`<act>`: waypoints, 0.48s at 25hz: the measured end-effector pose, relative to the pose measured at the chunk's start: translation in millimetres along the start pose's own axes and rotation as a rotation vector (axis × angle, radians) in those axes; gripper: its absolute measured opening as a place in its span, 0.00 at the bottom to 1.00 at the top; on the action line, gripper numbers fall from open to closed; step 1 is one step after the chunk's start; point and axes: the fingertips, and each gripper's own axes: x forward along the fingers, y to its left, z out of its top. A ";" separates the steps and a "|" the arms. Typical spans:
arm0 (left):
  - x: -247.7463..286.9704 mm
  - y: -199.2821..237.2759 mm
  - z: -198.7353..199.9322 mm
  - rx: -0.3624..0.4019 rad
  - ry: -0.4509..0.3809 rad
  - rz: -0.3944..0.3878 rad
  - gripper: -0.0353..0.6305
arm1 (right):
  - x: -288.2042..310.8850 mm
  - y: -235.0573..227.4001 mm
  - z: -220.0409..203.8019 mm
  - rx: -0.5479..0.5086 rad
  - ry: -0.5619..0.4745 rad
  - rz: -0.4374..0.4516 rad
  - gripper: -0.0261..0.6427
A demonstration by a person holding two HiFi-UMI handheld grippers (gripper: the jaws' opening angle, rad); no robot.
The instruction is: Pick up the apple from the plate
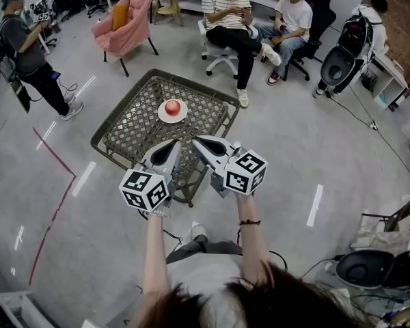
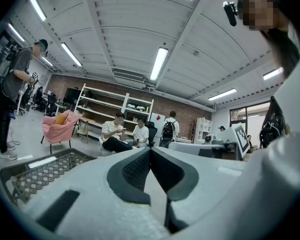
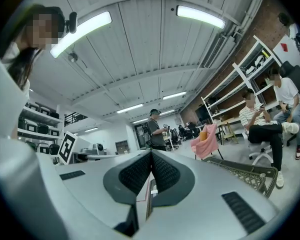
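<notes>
While mid table (image 1: 131, 128), apple (image 1: 172, 106) off edges.

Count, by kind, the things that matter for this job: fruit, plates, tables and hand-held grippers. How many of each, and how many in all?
Apple: 1, on the plate
Plate: 1, on the table
Table: 1, with a woven top
Grippers: 2, the left gripper and the right gripper, both shut and empty
Total: 5
</notes>
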 end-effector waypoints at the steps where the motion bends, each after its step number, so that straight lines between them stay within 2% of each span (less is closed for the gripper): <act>1: 1.2 2.6 0.9 0.001 0.002 -0.002 0.07 | 2.6 -1.2 0.4 0.003 -0.002 0.000 0.05; 12: 9.3 15.6 -1.1 0.003 0.012 -0.010 0.07 | 11.8 -9.7 -3.9 0.020 -0.009 -0.001 0.05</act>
